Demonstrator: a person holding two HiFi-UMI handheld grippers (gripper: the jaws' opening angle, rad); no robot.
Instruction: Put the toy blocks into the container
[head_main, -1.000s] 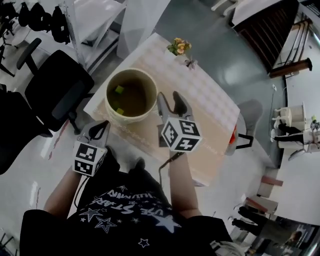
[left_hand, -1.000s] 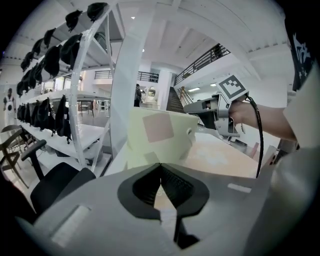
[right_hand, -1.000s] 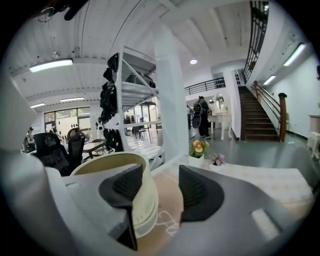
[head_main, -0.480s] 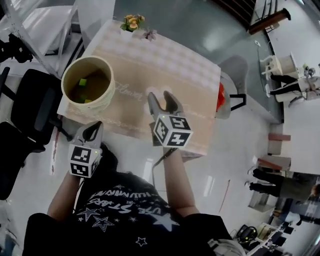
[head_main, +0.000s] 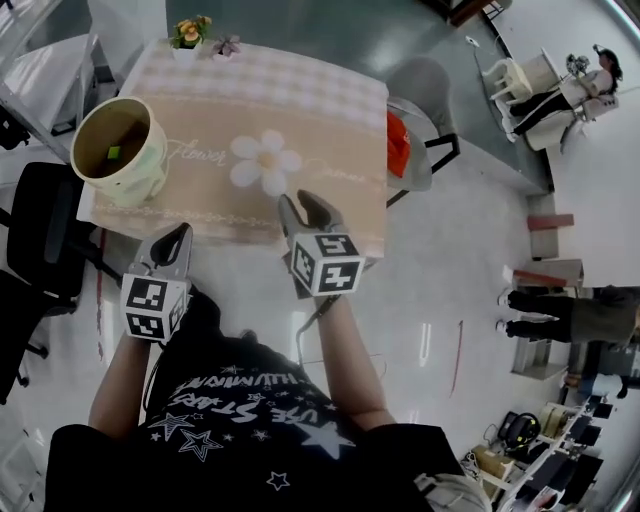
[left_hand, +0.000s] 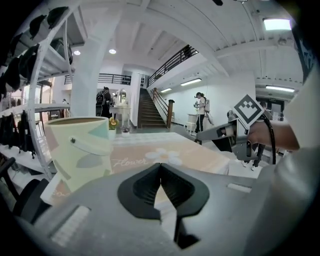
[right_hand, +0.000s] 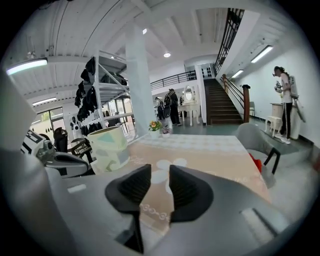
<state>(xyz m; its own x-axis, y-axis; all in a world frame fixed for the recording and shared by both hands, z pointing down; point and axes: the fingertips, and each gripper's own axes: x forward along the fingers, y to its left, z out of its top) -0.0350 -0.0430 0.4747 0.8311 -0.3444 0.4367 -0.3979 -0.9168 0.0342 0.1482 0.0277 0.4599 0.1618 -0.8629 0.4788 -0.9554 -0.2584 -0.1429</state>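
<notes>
Toy block, green, is seen inside the pale container only from the head view; just its outer wall is shown in both gripper views. "Flower" is printed on the tablecloth, whose left corner is occupied by the container. The left gripper is closed on nothing. The right gripper is held slightly apart and empty, its jaws having just been closing.

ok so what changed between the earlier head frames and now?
Both grippers have pulled back from the container to the near edge of the table: the right gripper, earlier close beside it, now sits by the flower print; the left gripper, shut, is off the edge. Right jaws have just been closing on nothing. Nothing picked up or released. Same: container on the table, green block inside.
</notes>
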